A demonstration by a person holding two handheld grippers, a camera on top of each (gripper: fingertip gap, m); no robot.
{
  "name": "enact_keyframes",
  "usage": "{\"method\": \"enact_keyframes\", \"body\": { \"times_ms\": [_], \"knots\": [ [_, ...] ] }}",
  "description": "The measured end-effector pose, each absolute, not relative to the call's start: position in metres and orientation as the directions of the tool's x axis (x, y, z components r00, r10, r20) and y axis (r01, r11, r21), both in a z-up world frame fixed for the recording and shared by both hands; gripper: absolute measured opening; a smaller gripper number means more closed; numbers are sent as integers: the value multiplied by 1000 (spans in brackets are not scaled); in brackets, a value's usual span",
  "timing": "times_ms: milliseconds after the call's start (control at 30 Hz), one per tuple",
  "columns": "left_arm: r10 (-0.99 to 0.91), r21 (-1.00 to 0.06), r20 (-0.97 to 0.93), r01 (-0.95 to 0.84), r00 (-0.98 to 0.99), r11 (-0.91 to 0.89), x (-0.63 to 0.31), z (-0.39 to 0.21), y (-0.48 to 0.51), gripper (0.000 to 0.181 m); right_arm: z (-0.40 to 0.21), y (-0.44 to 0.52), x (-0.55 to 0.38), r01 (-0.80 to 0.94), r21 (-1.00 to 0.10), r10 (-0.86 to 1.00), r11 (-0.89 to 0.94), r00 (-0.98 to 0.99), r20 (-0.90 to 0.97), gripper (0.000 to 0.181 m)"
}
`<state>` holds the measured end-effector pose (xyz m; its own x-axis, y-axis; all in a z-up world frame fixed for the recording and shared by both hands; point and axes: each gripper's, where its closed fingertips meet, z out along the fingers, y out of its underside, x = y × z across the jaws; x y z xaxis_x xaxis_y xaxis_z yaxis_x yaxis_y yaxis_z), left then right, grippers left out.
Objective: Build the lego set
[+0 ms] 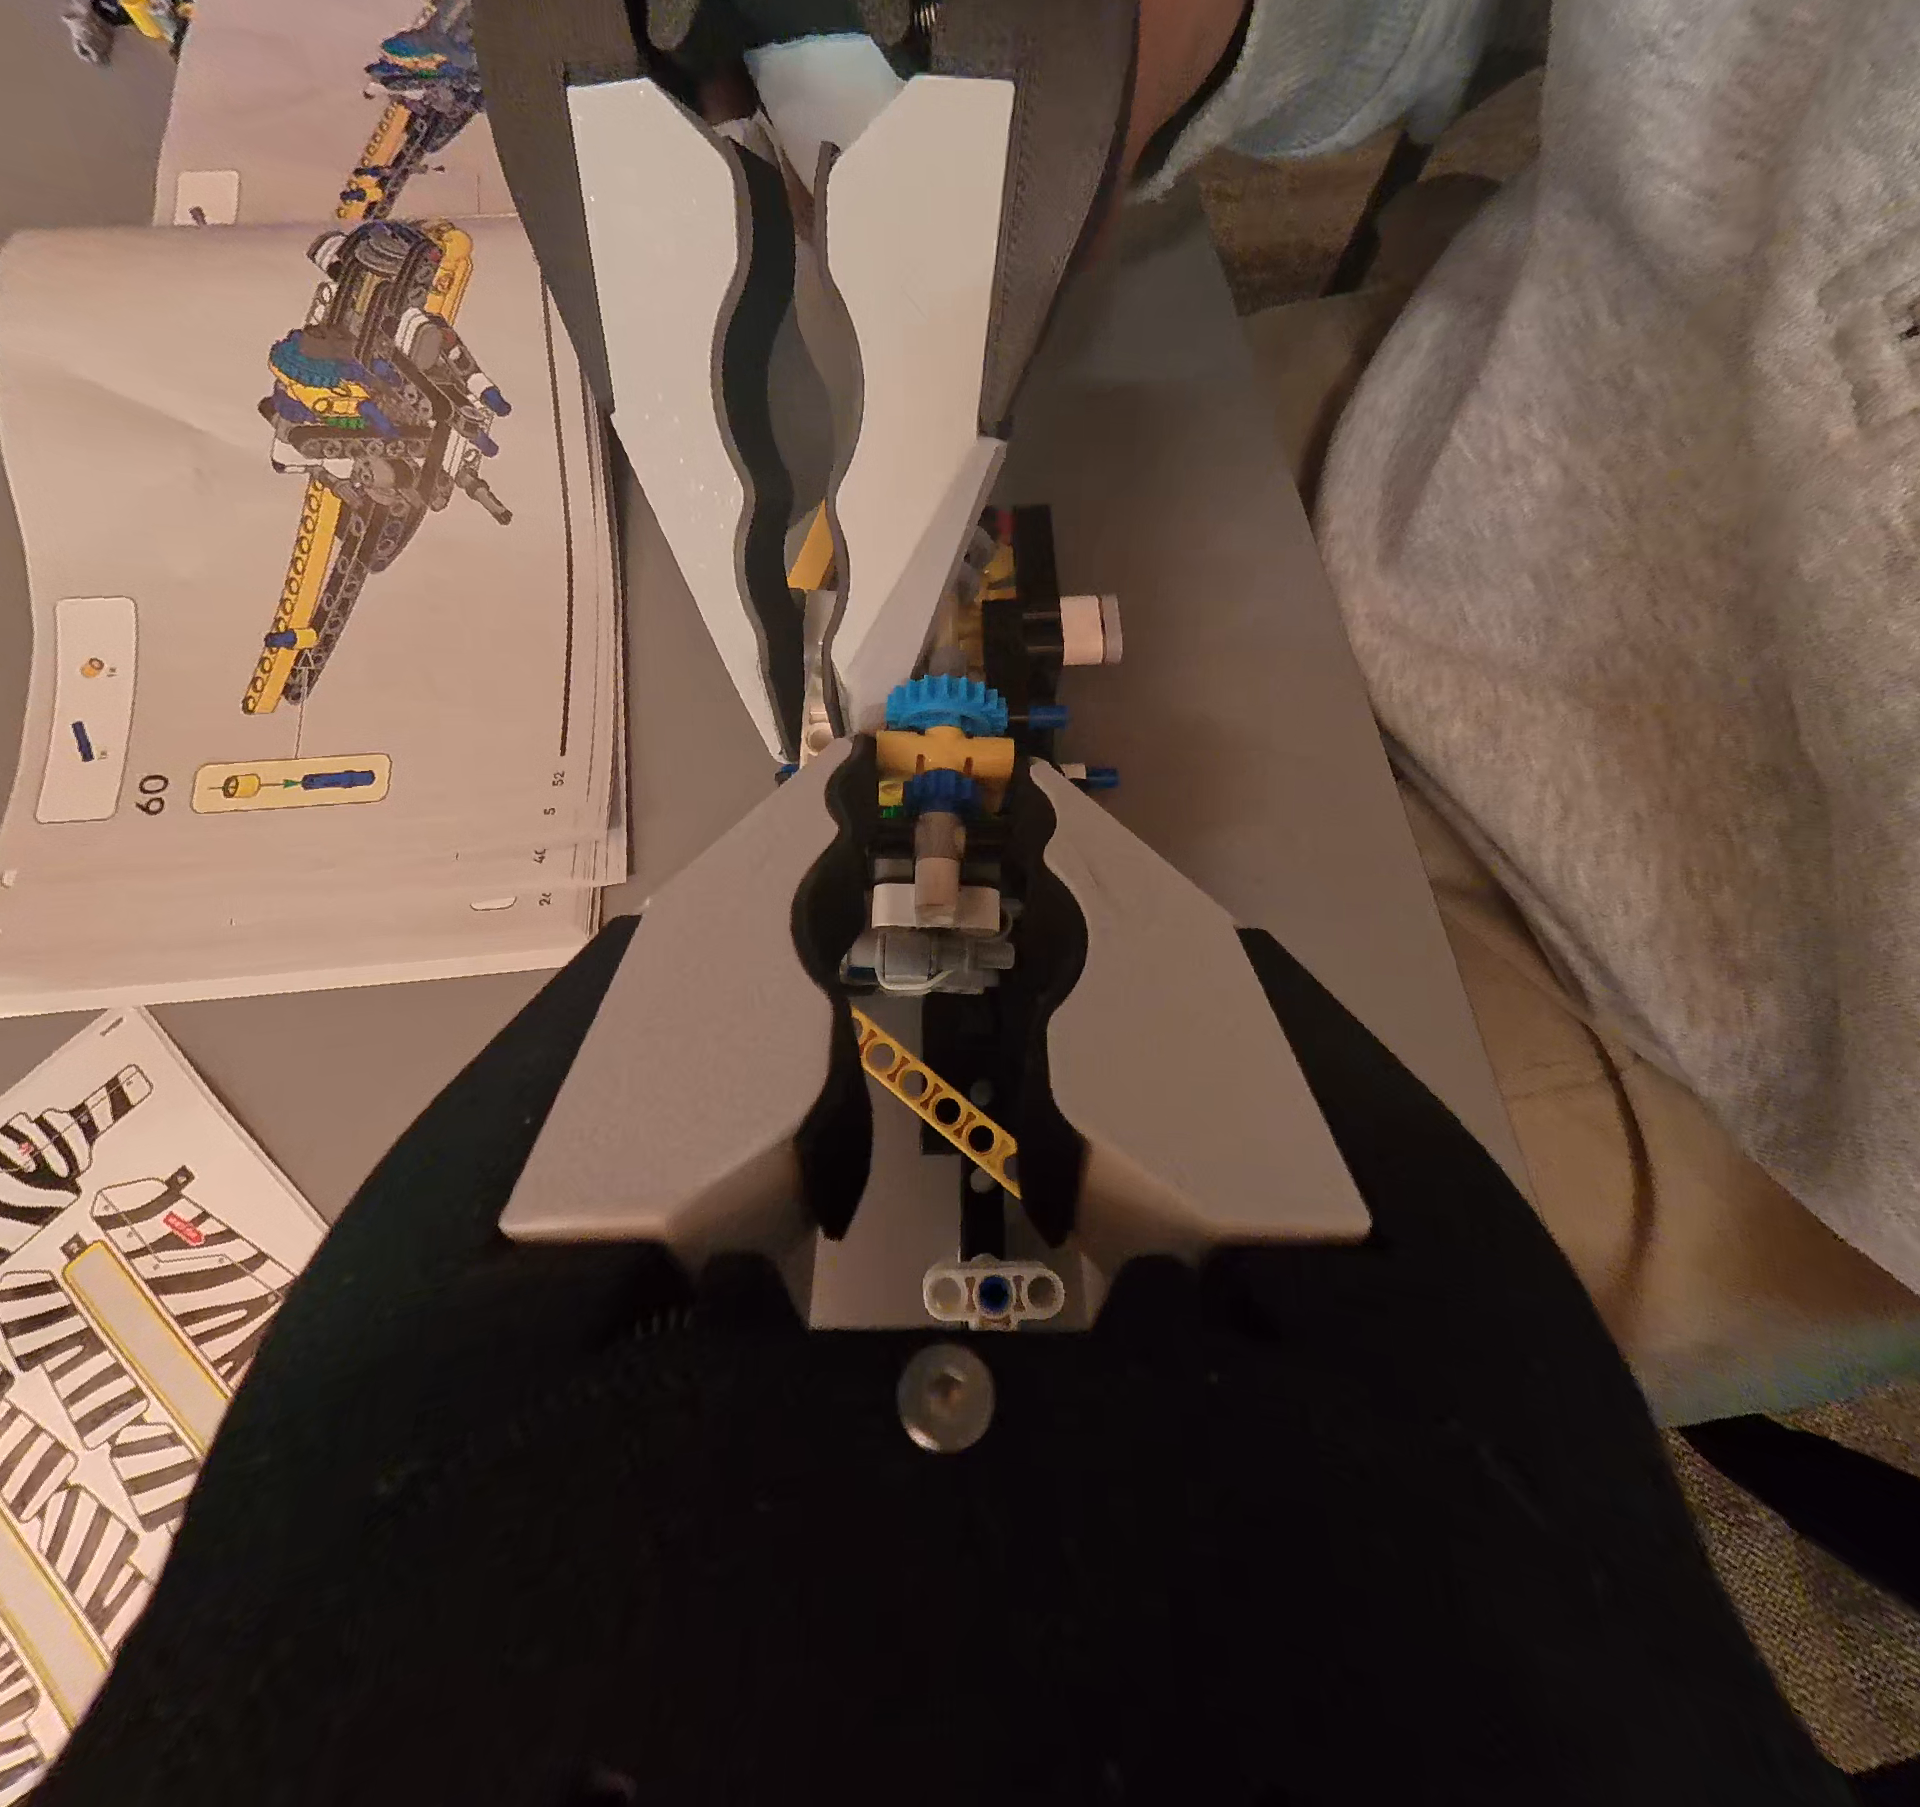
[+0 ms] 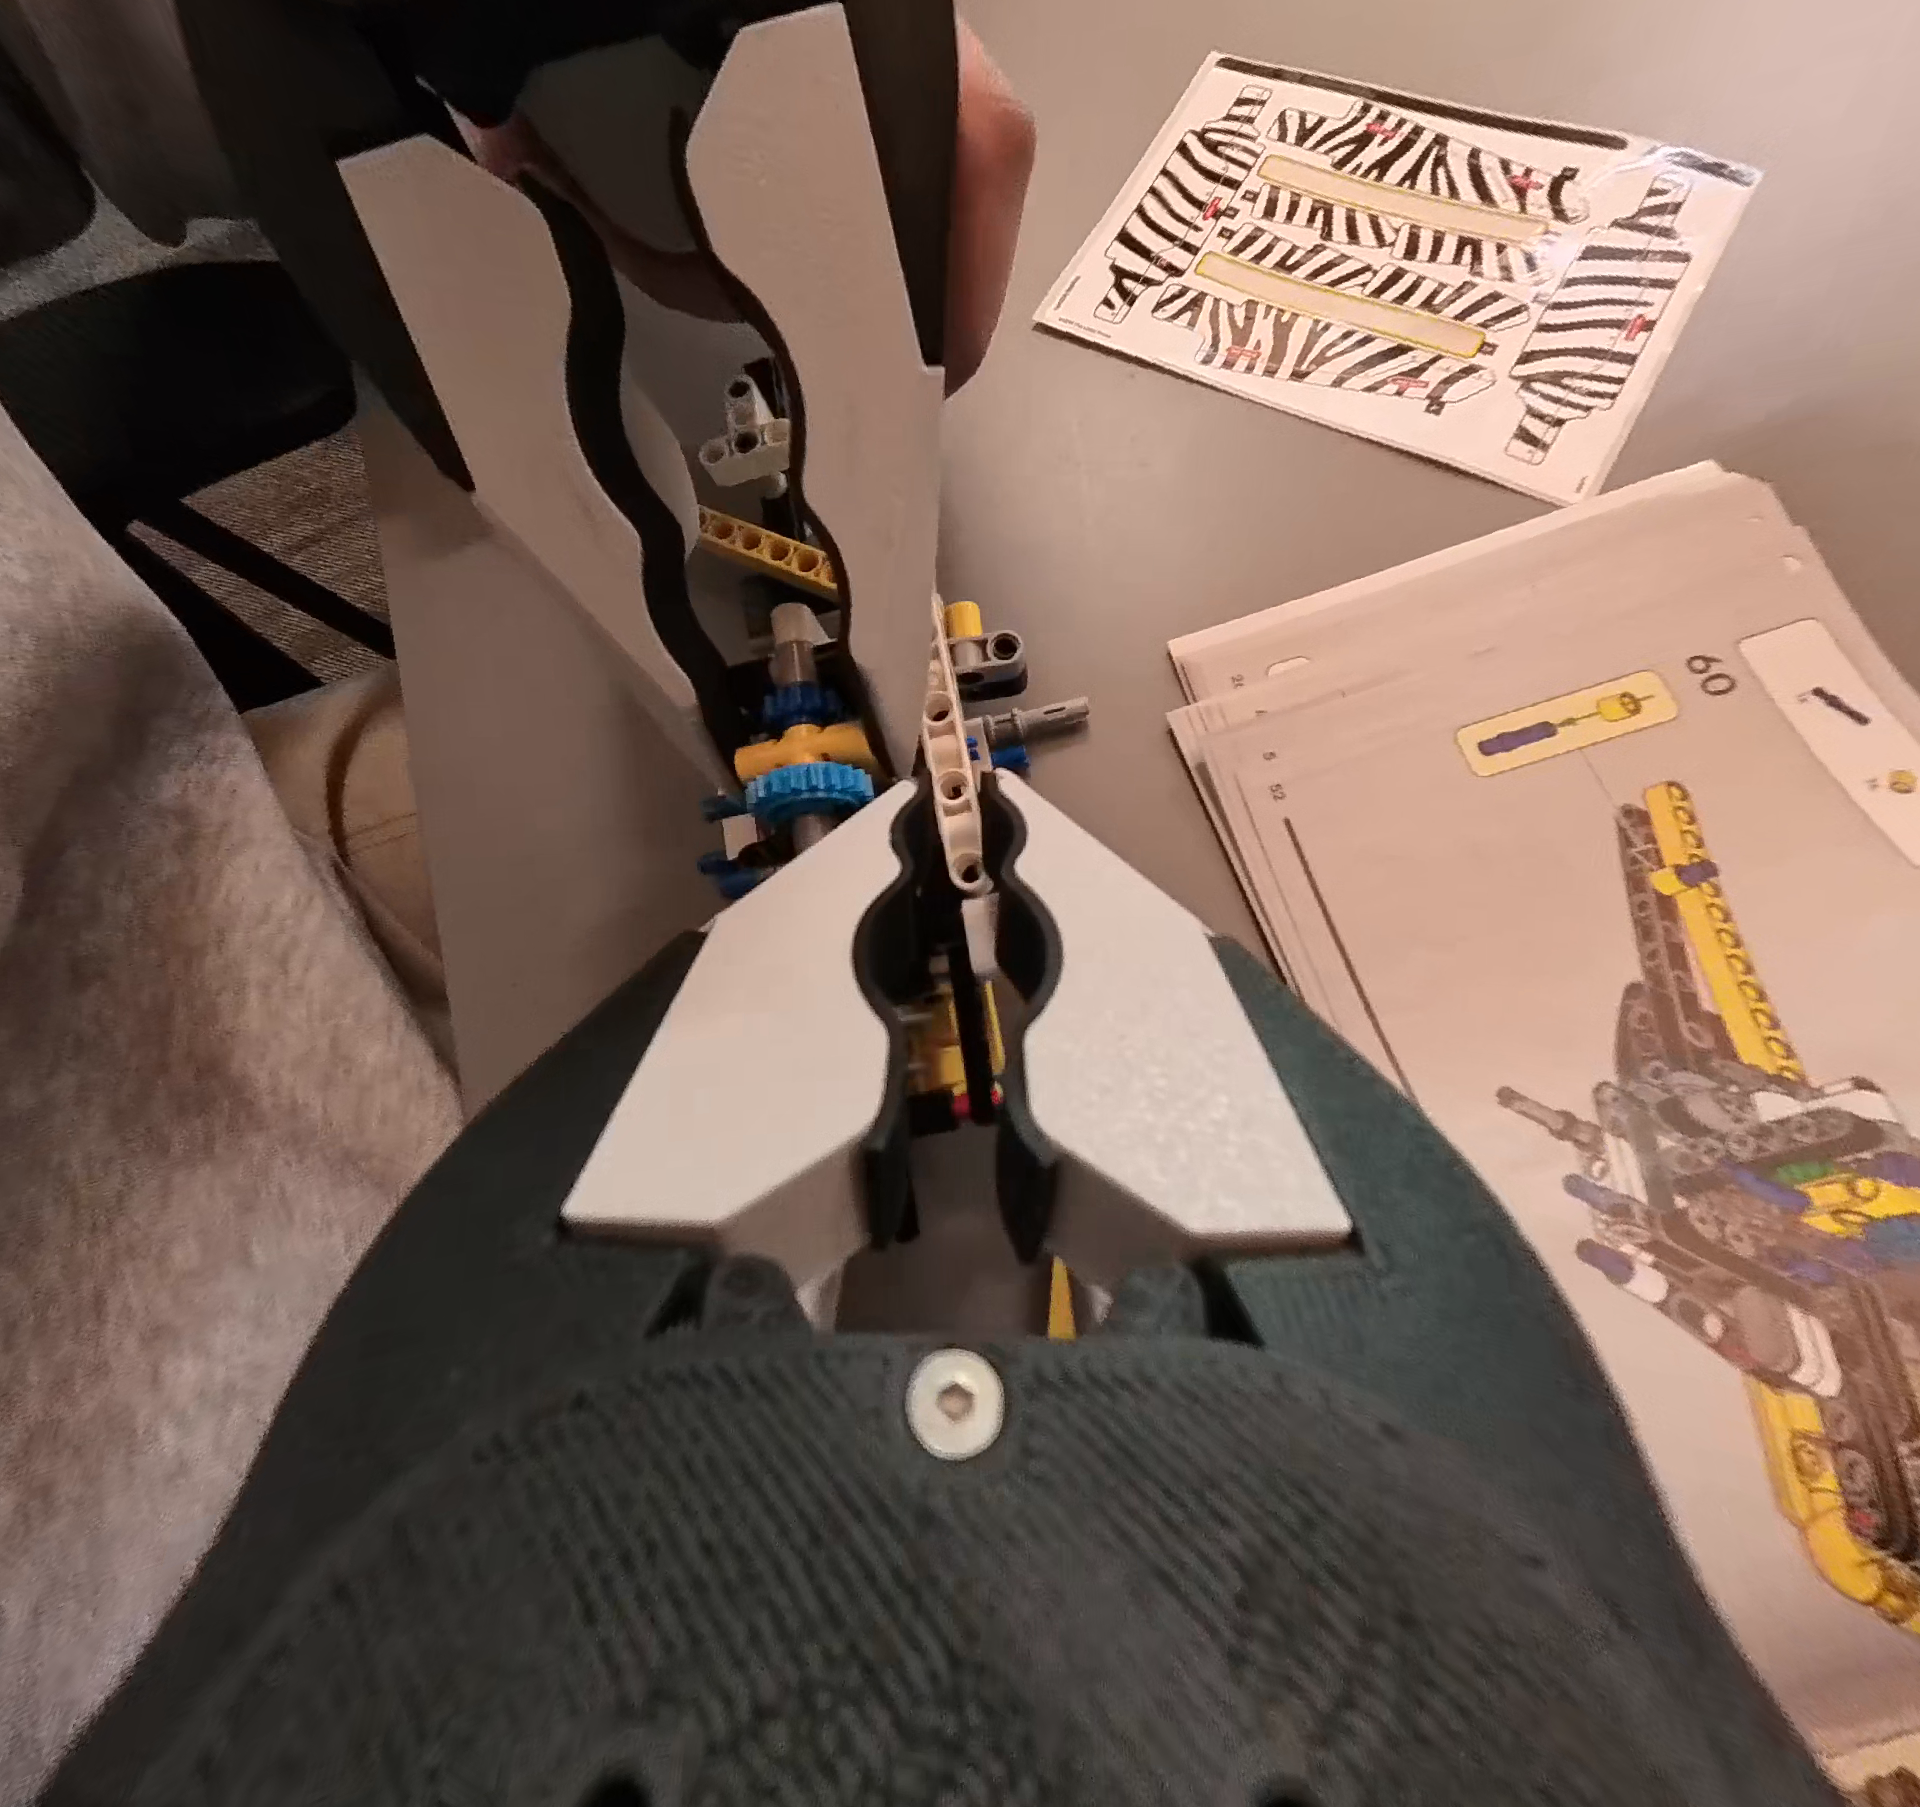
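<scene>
Right tongs (image 2: 961, 858) clamp lego model (image 2: 800, 760); left tongs (image 2: 800, 718) opposite.

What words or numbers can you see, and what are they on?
Booklet: a big step number and small page numbers along the edge; I won't copy them out.
Sticker sheet: tiny red marks and small print, too small to read.
Lego model: no writing visible.

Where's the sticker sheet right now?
The sticker sheet lies flat on the table, upper right in the right wrist view, just beyond the open manual. The left wrist view shows it lower left.
</scene>
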<state>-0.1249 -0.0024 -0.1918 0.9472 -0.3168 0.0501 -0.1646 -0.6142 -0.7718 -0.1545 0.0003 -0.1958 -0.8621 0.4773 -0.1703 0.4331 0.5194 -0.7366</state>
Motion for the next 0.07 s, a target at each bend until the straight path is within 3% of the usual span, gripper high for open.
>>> {"method": "enact_keyframes", "body": {
  "times_ms": [67],
  "knots": [
    [-319, -774, 60, -158, 946, -613, -124, -192, -3, 25, -196, 1, -156, 441, -740, 488, 508, -855, -174, 5]
  ]
}}
